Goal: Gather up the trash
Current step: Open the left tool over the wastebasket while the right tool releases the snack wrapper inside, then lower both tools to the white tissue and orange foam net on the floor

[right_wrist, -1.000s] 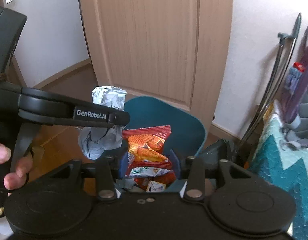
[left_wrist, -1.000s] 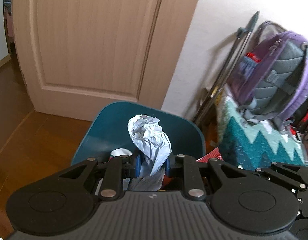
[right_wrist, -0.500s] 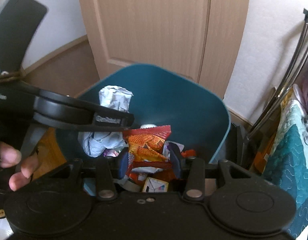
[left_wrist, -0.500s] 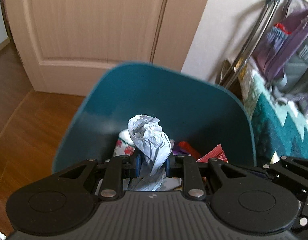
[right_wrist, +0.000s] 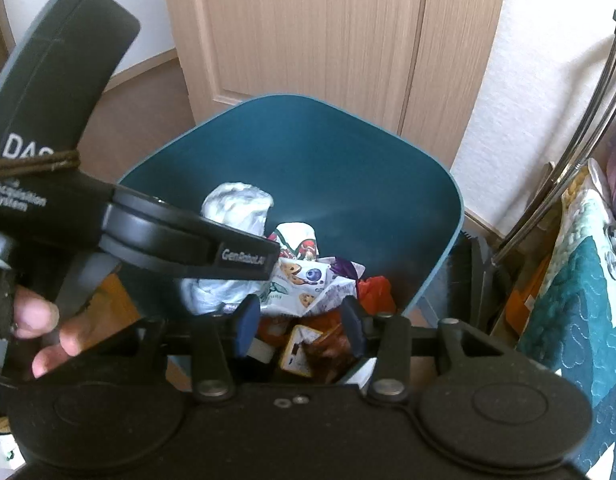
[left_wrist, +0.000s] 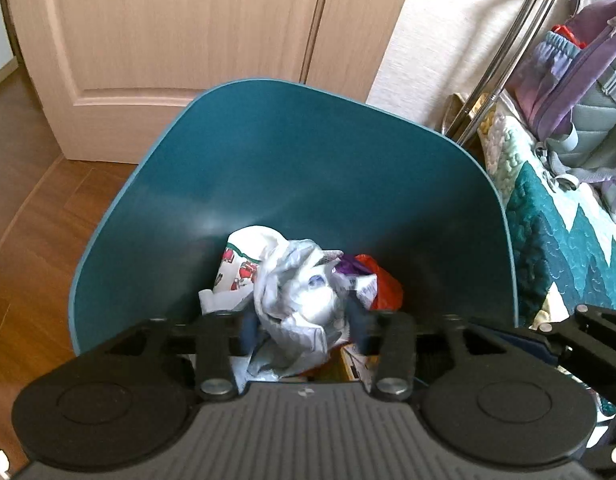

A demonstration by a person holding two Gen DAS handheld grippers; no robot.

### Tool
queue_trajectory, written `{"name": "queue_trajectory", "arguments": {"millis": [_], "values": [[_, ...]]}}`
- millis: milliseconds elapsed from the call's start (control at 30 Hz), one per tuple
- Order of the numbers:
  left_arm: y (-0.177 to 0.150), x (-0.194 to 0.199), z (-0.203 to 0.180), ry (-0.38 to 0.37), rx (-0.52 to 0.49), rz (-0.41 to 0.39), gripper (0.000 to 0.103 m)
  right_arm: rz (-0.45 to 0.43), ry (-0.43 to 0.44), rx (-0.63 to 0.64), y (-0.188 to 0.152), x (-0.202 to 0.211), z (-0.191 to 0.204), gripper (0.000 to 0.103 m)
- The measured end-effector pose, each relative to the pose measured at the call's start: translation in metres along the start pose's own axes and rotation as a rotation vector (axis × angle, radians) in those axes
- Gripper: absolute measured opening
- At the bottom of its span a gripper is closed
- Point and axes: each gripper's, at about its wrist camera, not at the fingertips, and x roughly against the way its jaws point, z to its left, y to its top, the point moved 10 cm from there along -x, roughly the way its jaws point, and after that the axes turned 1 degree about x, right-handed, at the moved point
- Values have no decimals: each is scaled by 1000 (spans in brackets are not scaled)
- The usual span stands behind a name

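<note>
Both finger pairs are spread apart, gripping nothing. My left gripper [left_wrist: 300, 326] and right gripper [right_wrist: 298, 320] hang over the teal trash bin [right_wrist: 388, 184], which stands on the wood floor [left_wrist: 32, 216] before a door [left_wrist: 188, 28]. Crumpled grey paper [left_wrist: 296, 312] sits loose between the left fingers [left_wrist: 248, 326]; I can't tell whether it touches them. Its long axis runs roughly upright, top toward the bin's far wall. Bin holds snack wrappers [right_wrist: 304, 280], a small carton [right_wrist: 298, 350], an orange-red wrapper [right_wrist: 374, 288] and white printed paper [left_wrist: 244, 264]. Left hand [right_wrist: 40, 332] shows in the right wrist view.
</note>
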Motion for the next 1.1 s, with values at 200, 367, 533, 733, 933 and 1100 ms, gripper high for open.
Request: {"name": "queue_trajectory", "arguments": {"millis": [200, 367, 533, 733, 933, 1100], "values": [[0, 31, -4, -6, 7, -31, 65, -27, 5, -10, -1, 28, 0, 48], [-1, 67, -17, -25, -3, -71, 71, -69, 25, -30, -1, 64, 0, 49], [-4, 107, -42, -44, -45, -116, 71, -117, 32, -52, -3, 104, -1, 51], [-11, 155, -68, -65, -74, -179, 78, -170, 40, -61, -14, 153, -3, 52], [-21, 198, -93, -95, -99, -230, 82, -220, 52, -77, -30, 195, -10, 54], [-36, 219, -115, -112, -123, -248, 83, -252, 48, -76, -46, 226, -19, 54]]}}
